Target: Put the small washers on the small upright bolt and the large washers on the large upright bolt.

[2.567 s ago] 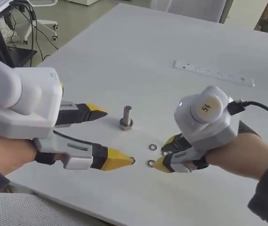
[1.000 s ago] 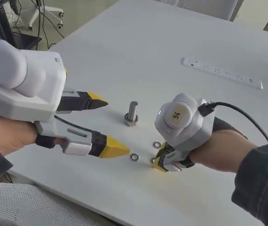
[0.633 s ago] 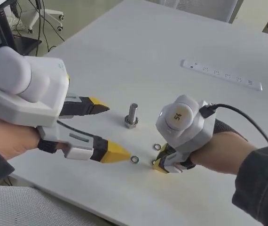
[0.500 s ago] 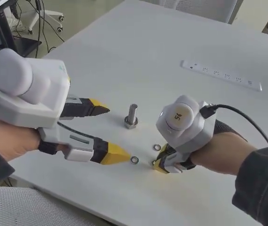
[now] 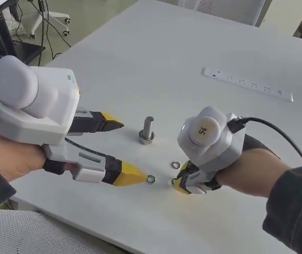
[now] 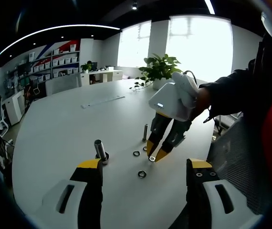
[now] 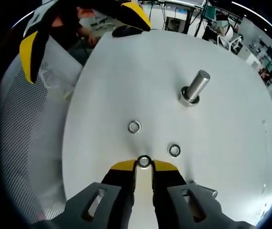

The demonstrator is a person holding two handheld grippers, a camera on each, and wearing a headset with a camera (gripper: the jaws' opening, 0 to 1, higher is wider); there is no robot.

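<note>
Right gripper (image 7: 144,168) nearly closed, tips pinching a flat metal washer (image 7: 144,161) across its rim. Washer judged light, rigid, slippery; take it by the edge only. Left gripper (image 6: 145,164) wide open, empty.

Bolt mid-table, washers in front of it

On your table (image 5: 140,47) the large bolt (image 5: 147,130) stands upright, with the power strip (image 5: 246,83) well behind it to the right. In front of the bolt lie the left washer (image 5: 151,179), just beside your left gripper's (image 5: 134,152) nearer jaw tip, and the right washer (image 5: 176,165). The third washer (image 7: 144,161) sits between your right gripper's (image 5: 178,184) tips. In the left gripper view, the small bolt (image 6: 145,132) stands just beyond that gripper.
</note>
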